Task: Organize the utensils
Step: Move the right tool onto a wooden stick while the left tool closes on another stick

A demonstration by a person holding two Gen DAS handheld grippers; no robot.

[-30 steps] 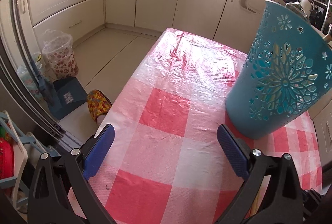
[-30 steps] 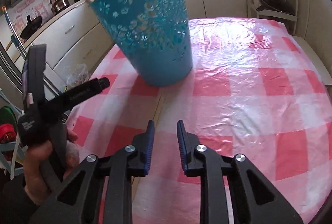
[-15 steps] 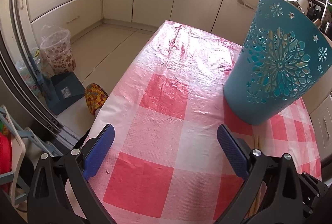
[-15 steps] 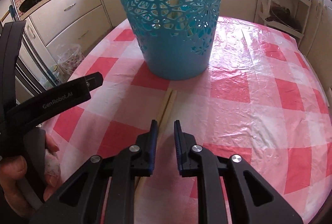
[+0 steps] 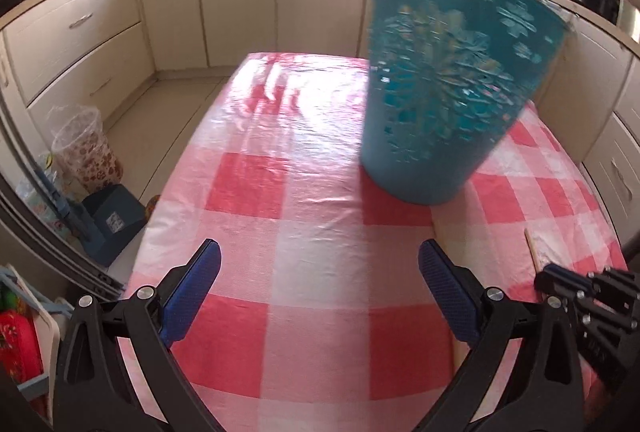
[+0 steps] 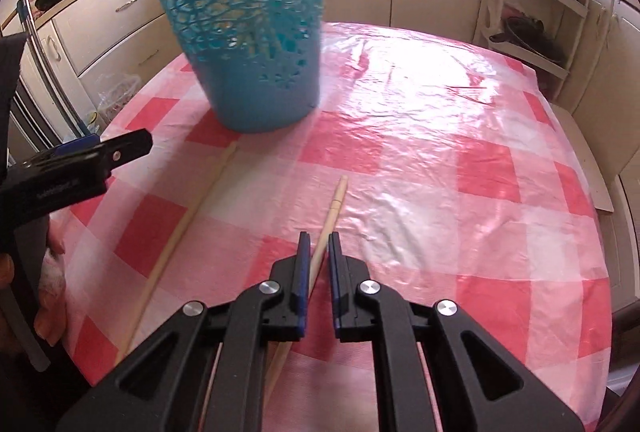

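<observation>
A tall teal cut-out basket (image 5: 440, 112) (image 6: 252, 32) stands on the red-and-white checked tablecloth (image 5: 280, 192) (image 6: 440, 152). In the right wrist view my right gripper (image 6: 318, 244) is closing on a pale wooden chopstick (image 6: 334, 204), which runs back between the pads and points at the basket. A second chopstick (image 6: 188, 224) lies on the cloth to its left, its far tip at the basket's foot. My left gripper (image 5: 320, 272) is open over bare cloth with nothing between its fingers. It also shows at the left edge of the right wrist view as the left gripper (image 6: 100, 152).
A hand (image 6: 48, 272) holds the left tool at the table's near-left edge. On the floor to the left are a lined bin (image 5: 86, 148) and a blue dustpan (image 5: 112, 220). Cream cabinets (image 5: 240, 0) ring the room. A shelf rack (image 6: 532, 12) stands at the right.
My right gripper's jaws narrowed onto one chopstick and swung it right, away from its twin. The left gripper shifted right and rolled, so the basket now sits nearer the centre of its view.
</observation>
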